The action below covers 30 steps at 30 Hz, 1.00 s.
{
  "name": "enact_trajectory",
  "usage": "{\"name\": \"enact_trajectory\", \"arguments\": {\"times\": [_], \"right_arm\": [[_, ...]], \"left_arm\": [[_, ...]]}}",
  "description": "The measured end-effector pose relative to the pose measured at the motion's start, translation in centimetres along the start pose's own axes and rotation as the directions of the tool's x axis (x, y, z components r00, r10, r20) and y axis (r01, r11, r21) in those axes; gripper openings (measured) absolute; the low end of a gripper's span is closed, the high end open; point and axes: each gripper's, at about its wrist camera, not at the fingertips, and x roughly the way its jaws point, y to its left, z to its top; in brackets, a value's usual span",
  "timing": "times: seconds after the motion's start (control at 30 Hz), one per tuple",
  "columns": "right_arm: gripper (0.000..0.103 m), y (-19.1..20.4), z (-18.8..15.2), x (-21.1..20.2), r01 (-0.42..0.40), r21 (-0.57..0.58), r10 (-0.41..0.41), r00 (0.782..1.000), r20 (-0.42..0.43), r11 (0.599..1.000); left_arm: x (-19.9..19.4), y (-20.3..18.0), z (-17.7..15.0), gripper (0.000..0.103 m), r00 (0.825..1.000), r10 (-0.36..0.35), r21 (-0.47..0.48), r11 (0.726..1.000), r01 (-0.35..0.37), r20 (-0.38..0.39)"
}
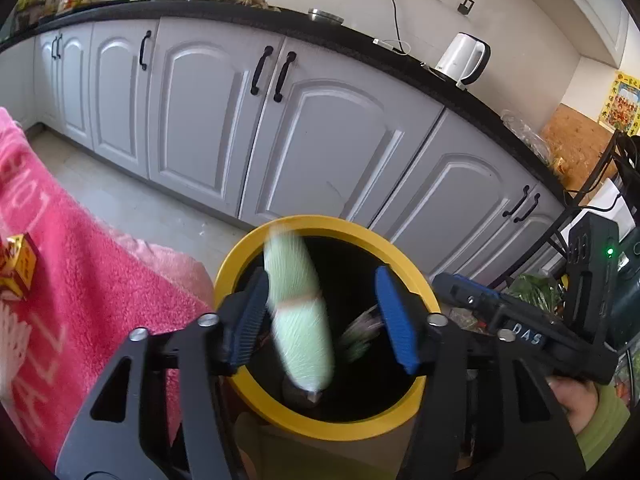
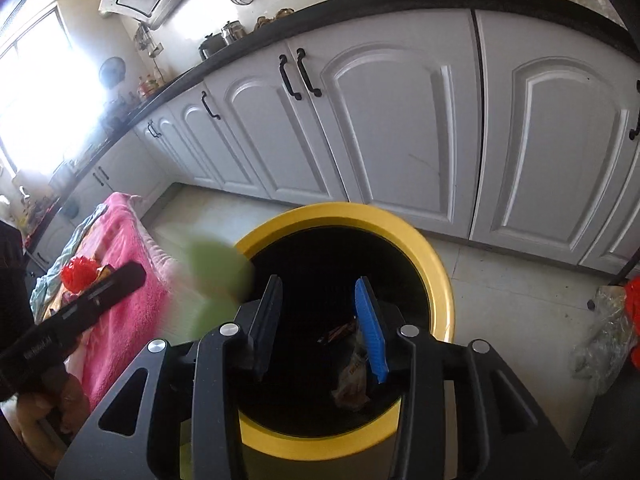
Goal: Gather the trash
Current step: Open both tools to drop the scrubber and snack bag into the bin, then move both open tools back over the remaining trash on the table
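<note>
We list first the bin (image 1: 256, 394), round, with a broad yellow rim and a black inside, standing on the pale floor in front of the white cupboards (image 1: 320, 140). Over its mouth we find the left gripper (image 1: 320, 316), its blue-padded jaws standing well apart with nothing pressed between them. Between those jaws, nearer the left one, we record a pale green tube-shaped piece of trash (image 1: 300, 312): finely ribbed, with a thin tan band about its middle, blurred, tilted with its lower end toward the near rim of the bin; whether it touches the left pad we cannot tell. Deeper in the bin, beside the right pad, we note a streaked green and pink wrapper (image 1: 360, 332). The right gripper (image 2: 320, 320) also hangs over the bin's mouth, jaws parted to a moderate gap and holding nothing. Below it, inside the bin, we see a crumpled pale packet (image 2: 352, 380) and a dark wrapper (image 2: 336, 332). In that view the green piece (image 2: 218, 272) shows as a blur at the bin's left rim. Left of the bin lies a pink towel (image 1: 80, 260), with a small red and yellow box (image 1: 18, 266) on it.
</note>
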Motion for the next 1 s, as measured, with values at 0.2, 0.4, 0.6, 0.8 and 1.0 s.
{"name": "enact_trajectory", "arguments": {"times": [0.2,0.4,0.6,0.8,1.0], "right_arm": [[0.048,0.5,0.5,-0.9,-0.003,-0.006,0.003,0.999,0.049,1.000],[0.062,1.6,1.0,-1.7,0.005,-0.033,-0.002,0.995,0.099,0.999],[0.073,2.7,1.3,-2.4,0.018,-0.071,-0.008,0.990,0.140,0.997],[0.079,4.3,1.4,-3.5,0.029,-0.111,-0.009,0.983,0.184,0.993],[0.080,6.4,1.2,-4.5,0.020,-0.165,0.016,0.977,0.214,0.986]], "left_arm": [[-1.1,1.0,0.0,0.066,0.999,0.031,-0.016,0.999,-0.031,0.026],[-3.2,2.1,0.7,0.083,0.995,0.068,-0.050,0.997,-0.065,0.074],[-5.3,2.6,1.0,0.092,0.989,0.094,-0.060,0.994,-0.088,0.115],[-7.0,3.1,1.1,0.092,0.983,0.114,-0.070,0.992,-0.105,0.146],[-9.2,4.0,1.1,0.092,0.971,0.148,-0.085,0.987,-0.134,0.185]]}}
